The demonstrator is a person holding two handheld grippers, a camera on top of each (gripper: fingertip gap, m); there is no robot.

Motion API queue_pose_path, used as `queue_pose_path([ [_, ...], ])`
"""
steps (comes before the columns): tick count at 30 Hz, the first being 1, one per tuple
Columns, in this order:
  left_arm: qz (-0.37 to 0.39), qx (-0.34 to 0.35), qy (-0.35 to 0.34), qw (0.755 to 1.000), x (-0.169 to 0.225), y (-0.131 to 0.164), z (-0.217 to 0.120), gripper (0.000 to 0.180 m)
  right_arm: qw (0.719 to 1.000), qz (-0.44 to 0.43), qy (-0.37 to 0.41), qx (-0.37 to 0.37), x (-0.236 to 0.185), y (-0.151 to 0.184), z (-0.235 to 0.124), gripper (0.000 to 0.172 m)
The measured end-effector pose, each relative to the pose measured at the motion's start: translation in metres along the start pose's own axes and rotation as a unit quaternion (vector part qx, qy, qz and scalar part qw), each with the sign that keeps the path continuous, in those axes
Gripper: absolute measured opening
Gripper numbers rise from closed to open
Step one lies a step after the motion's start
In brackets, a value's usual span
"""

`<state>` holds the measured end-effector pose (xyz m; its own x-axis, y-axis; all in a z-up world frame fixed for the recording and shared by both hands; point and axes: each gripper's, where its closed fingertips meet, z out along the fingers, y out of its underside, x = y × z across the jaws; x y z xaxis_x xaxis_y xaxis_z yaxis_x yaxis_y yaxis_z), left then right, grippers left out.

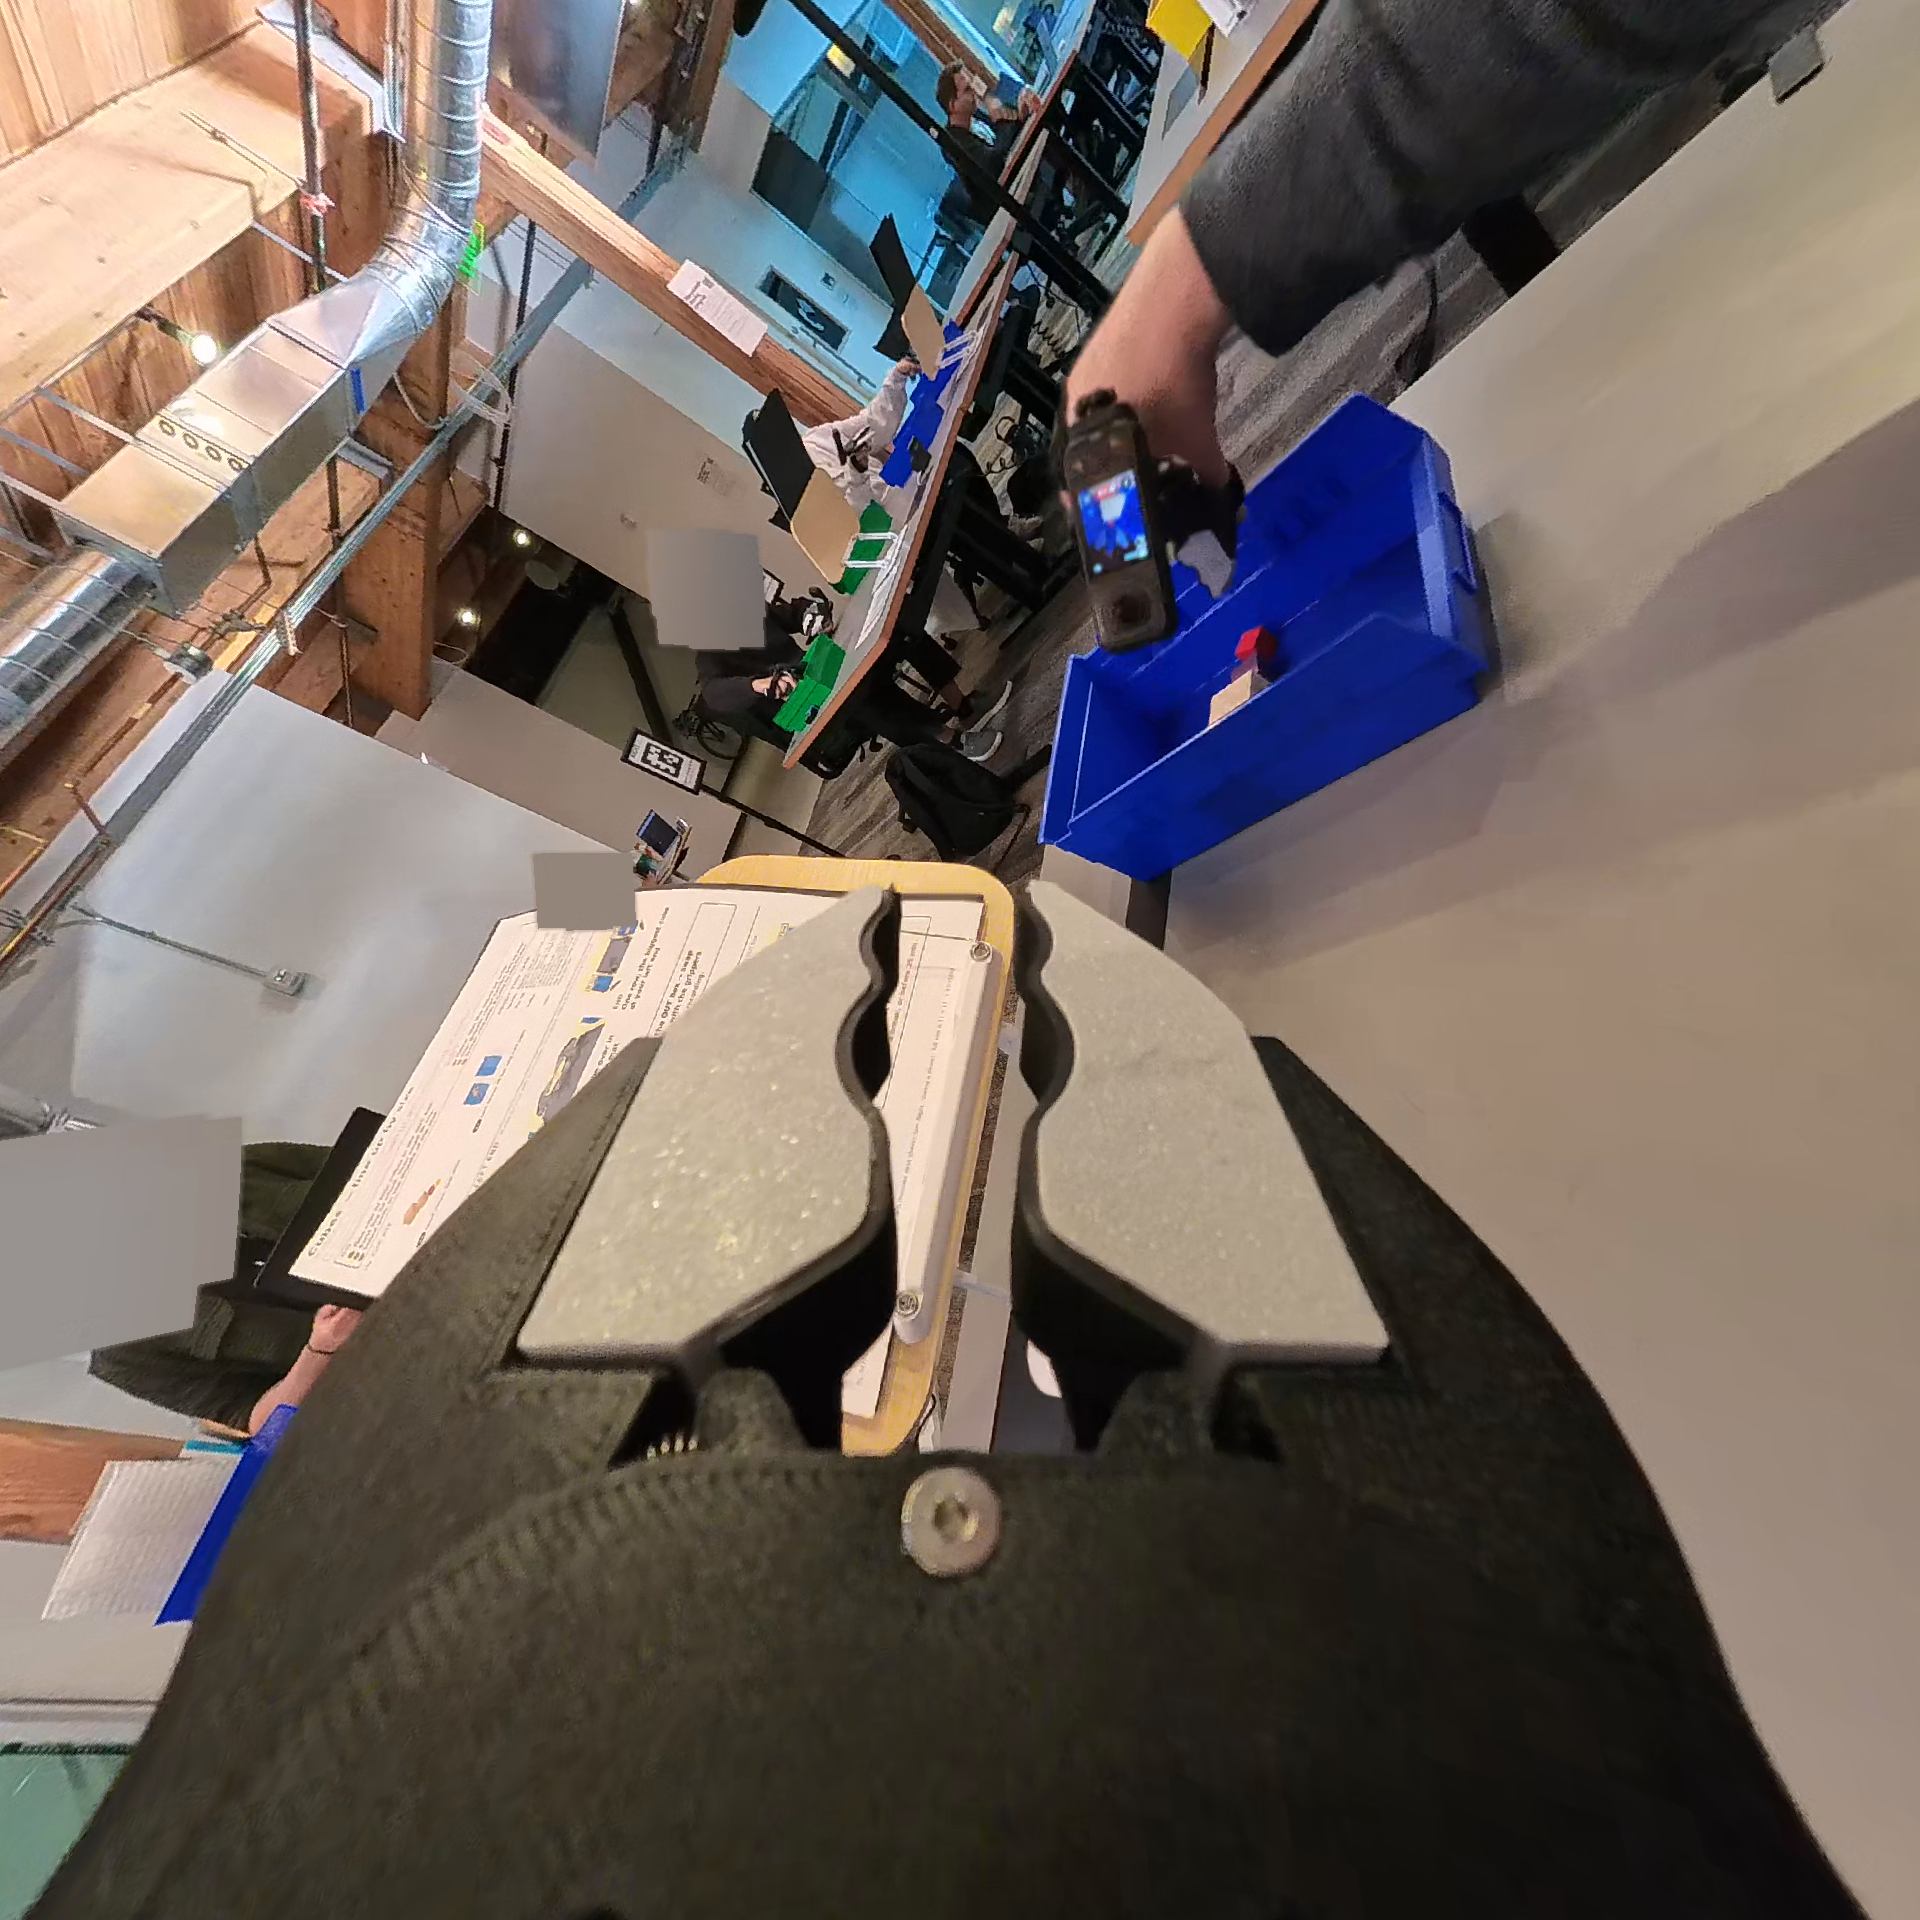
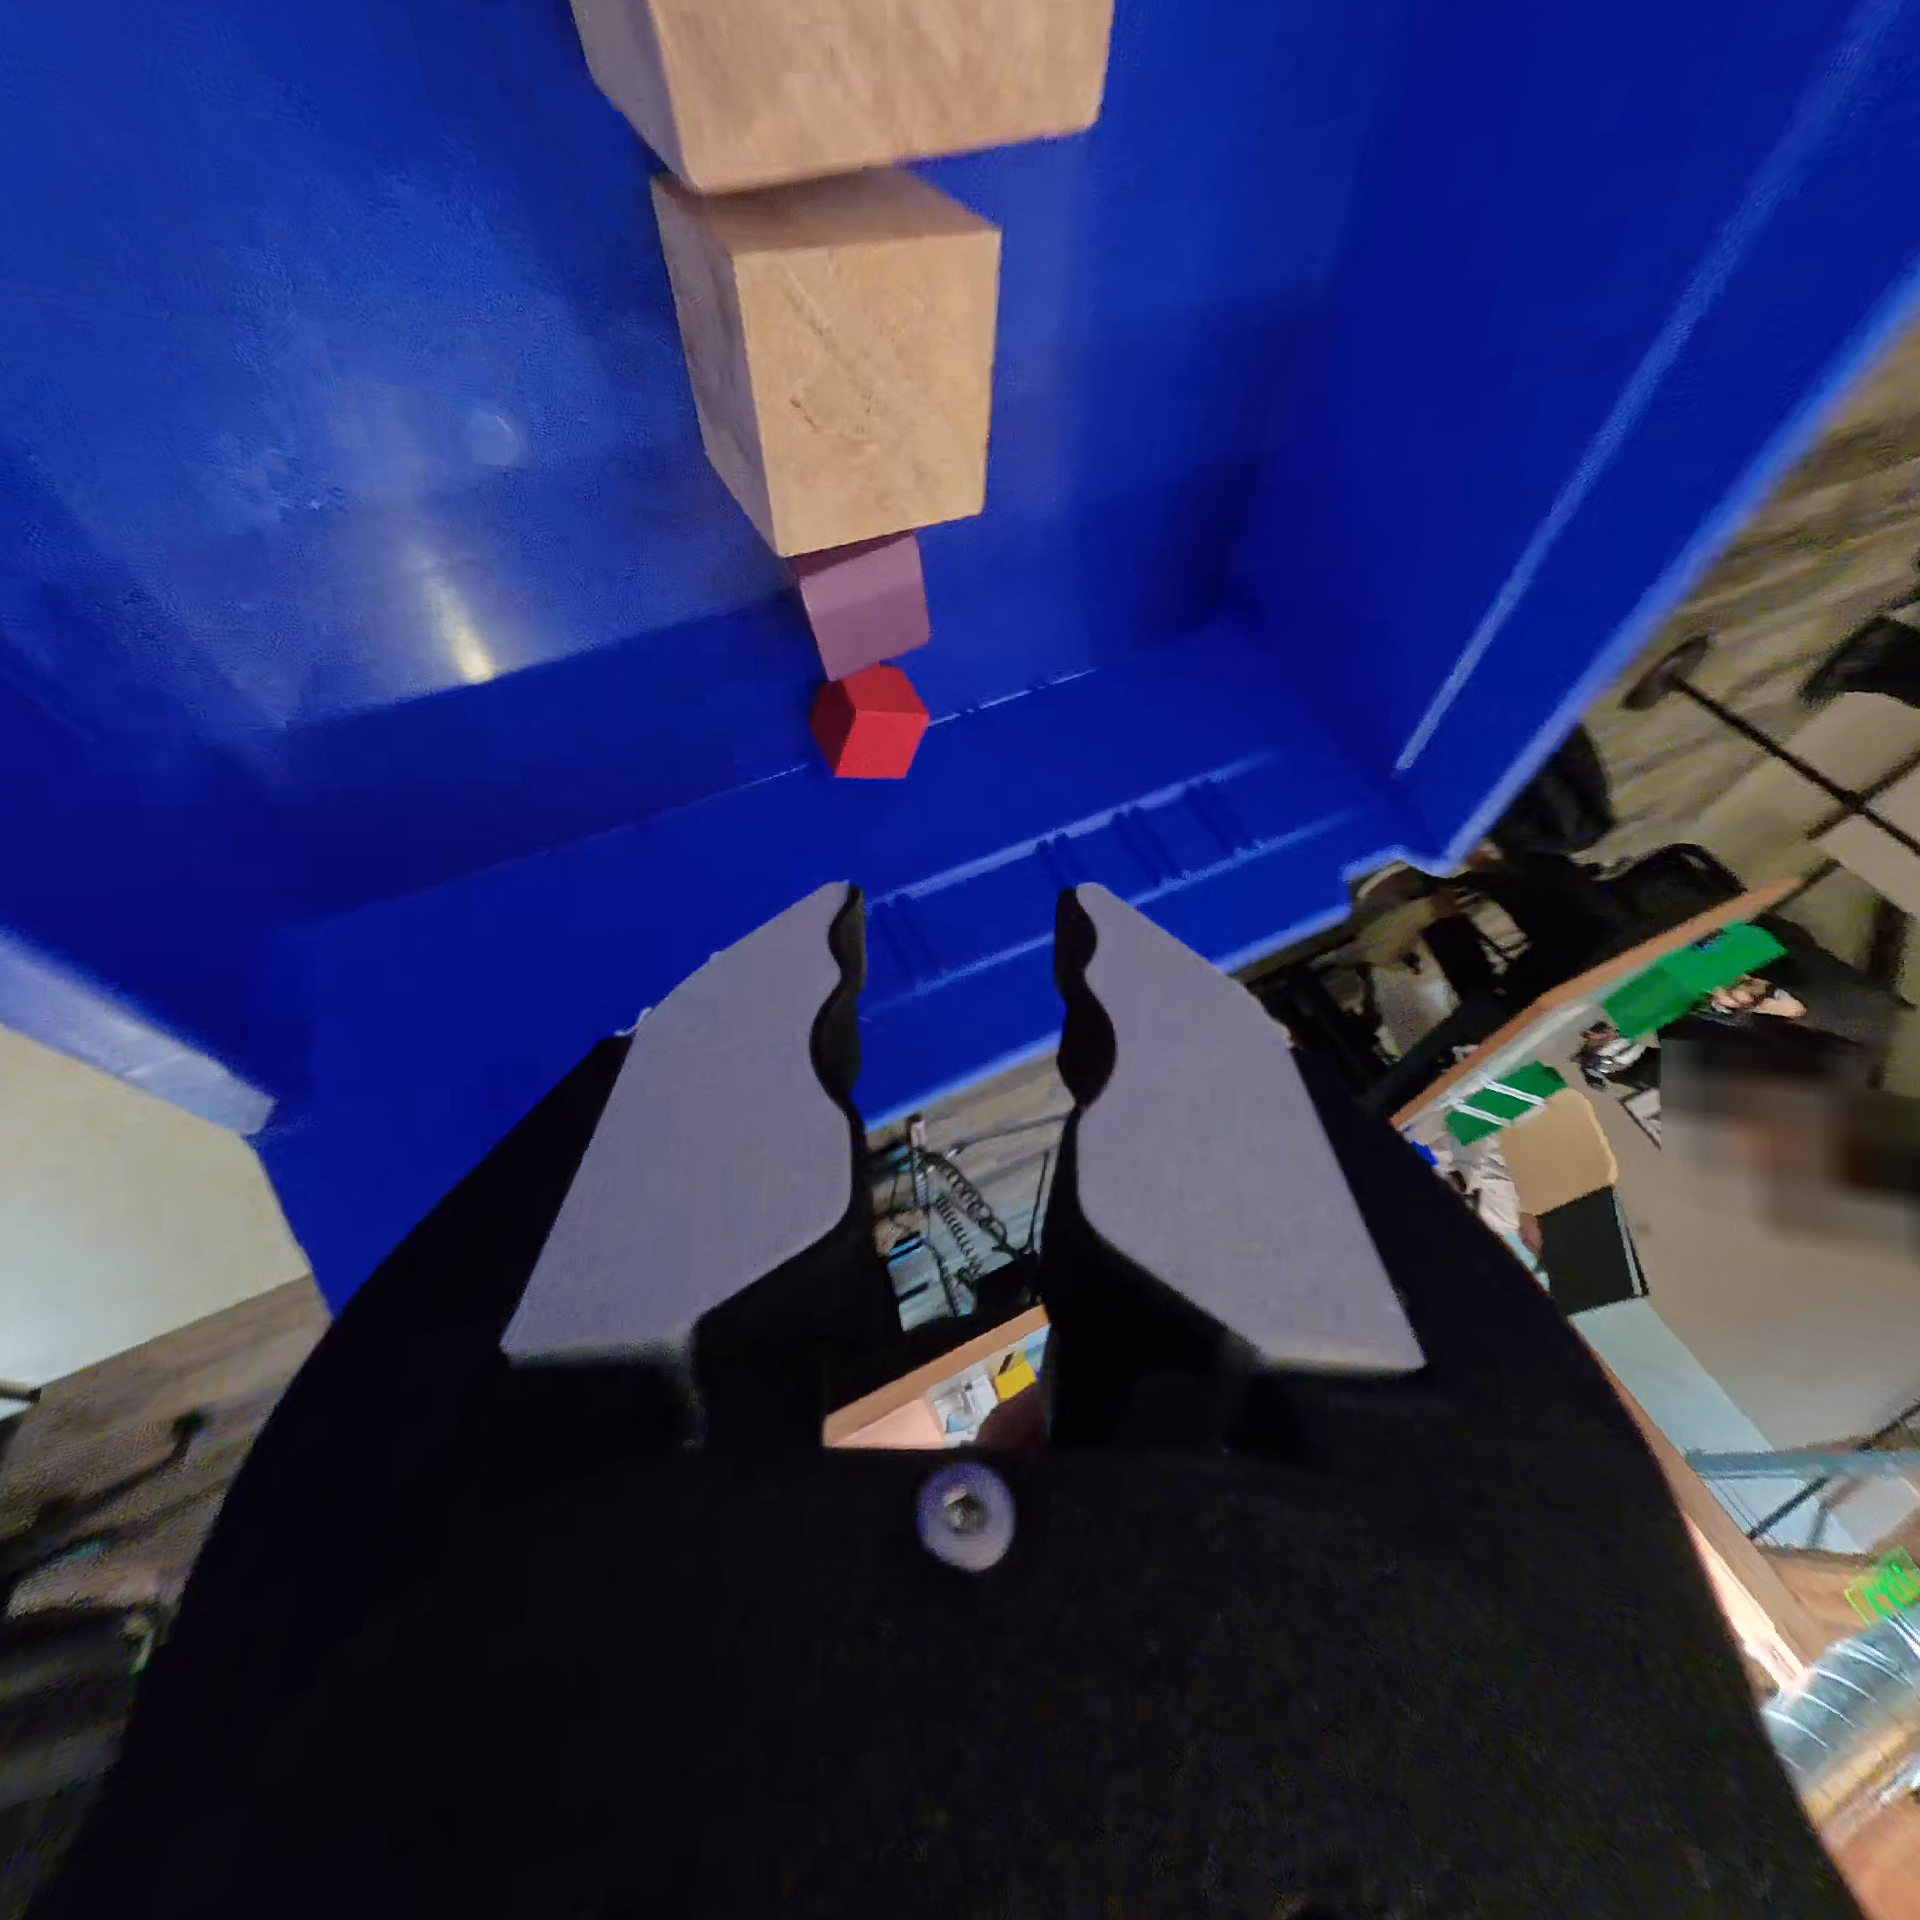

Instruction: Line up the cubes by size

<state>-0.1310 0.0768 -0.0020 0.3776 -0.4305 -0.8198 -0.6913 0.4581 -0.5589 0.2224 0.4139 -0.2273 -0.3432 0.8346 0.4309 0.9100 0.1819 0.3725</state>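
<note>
Blue bin (image 2: 312, 416): sits on a grey table (image 1: 1558, 1143), near the table's far edge in the left wrist view. Contents, in one straight touching row along the bin floor, largest to smallest:
- large wooden cube (image 2: 862, 83), partly cut off by the frame edge;
- medium wooden cube (image 2: 862, 374);
- small mauve cube (image 2: 868, 603);
- smallest red cube (image 2: 871, 722), turned corner-on, lying against the ridged step at the bin's wall.

Right gripper (image 2: 958, 904): jaws spread with nothing between them, tips near the bin wall and short of the red cube. A person's hand (image 1: 1153, 374) carries it over the bin.

Left gripper (image 1: 958, 904): well apart from the bin, jaws slightly parted, bare. Beyond its tips stands a wooden clipboard (image 1: 997, 914) bearing printed sheets (image 1: 540, 1060).
</note>
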Motion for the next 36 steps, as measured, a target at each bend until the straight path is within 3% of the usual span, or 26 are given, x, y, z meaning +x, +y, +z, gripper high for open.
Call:
queue_pose_path([
  [7,0.012,-0.005,0.000,1.000,0.005,-0.008,0.001,0.021,0.999,0.027,0.029,0.018,-0.007,0.004,-0.016,0.033],
  [11,-0.003,-0.014,-0.010,1.000,0.002,-0.006,-0.004,0.027,0.991,0.095,0.070,0.066,-0.007,0.001,-0.035,0.033],
  [18,-0.091,-0.083,-0.043,0.991,0.004,0.032,-0.004,0.038,0.929,0.235,0.167,0.231,-0.026,-0.022,-0.106,0.034],
  [25,-0.166,-0.208,-0.119,0.956,0.033,0.113,0.000,0.064,0.850,0.264,0.200,0.409,-0.077,-0.100,-0.188,0.033],
  [27,-0.203,-0.210,-0.136,0.947,0.048,0.132,0.005,0.073,0.823,0.282,0.205,0.447,-0.085,-0.125,-0.204,0.033],
  [30,-0.273,-0.186,-0.166,0.929,0.069,0.151,0.011,0.071,0.791,0.283,0.211,0.501,-0.094,-0.162,-0.217,0.029],
  [35,-0.305,-0.211,-0.232,0.899,0.097,0.187,0.013,0.069,0.733,0.340,0.164,0.565,-0.101,-0.222,-0.205,0.030],
  [36,-0.302,-0.210,-0.239,0.899,0.102,0.191,0.015,0.068,0.733,0.341,0.155,0.567,-0.105,-0.236,-0.200,0.034],
])
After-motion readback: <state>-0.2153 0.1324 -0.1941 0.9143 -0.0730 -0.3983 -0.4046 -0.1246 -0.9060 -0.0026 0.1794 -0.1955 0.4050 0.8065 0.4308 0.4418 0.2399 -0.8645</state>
